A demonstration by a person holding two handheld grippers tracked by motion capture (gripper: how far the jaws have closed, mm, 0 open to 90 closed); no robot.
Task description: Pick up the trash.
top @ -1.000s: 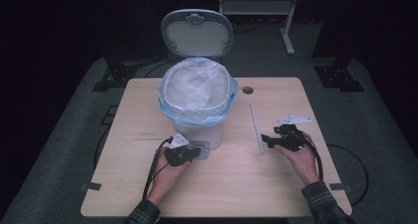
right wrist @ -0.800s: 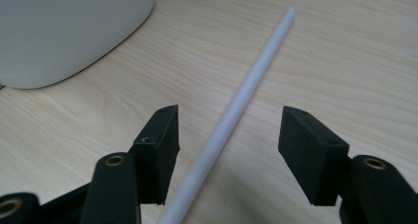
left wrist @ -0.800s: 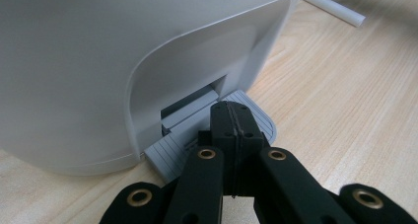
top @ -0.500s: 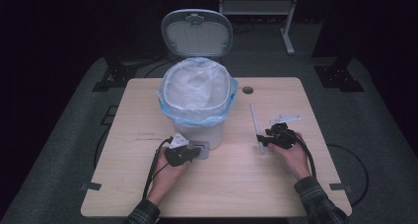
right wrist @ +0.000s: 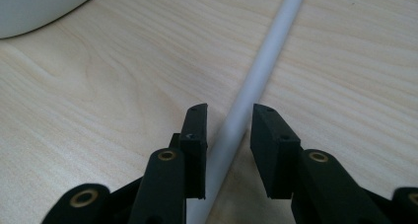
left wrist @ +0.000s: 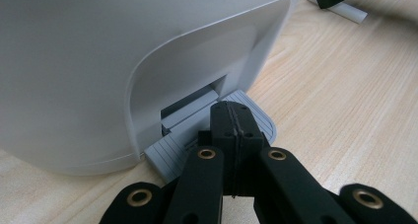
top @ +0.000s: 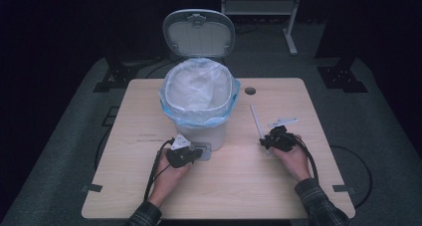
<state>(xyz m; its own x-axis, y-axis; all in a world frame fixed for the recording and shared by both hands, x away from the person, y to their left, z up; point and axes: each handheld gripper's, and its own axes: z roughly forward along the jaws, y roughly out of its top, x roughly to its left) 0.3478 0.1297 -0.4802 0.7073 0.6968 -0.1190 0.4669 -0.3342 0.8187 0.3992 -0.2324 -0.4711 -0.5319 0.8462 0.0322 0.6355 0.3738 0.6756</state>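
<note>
Pedal bin (top: 199,119) stands near the middle of the wooden table (top: 239,186), its lid (top: 199,33) tipped up at the back and a white liner with a blue rim (top: 198,94) folded over its mouth.

Nearest the person, the left hand (top: 166,178) holds the left gripper (top: 191,154) at the foot of the bin. In the left gripper view its jaws are pressed together with no gap, and their tips rest on the grey ribbed foot pedal (left wrist: 167,152) that juts from the slot in the bin's white front wall (left wrist: 98,61).

To the other side, the right hand (top: 291,161) holds the right gripper (top: 263,142) over the near end of a thin white rod (top: 257,120), which lies flat on the table beside the bin and runs away from the person. In the right gripper view the jaws stand apart with the rod (right wrist: 256,81) passing between them; the pads (right wrist: 195,135) sit close on each side, and whether they touch it cannot be told.

Farther back, a round cable hole (top: 250,91) sits in the tabletop, right of the bin.
</note>
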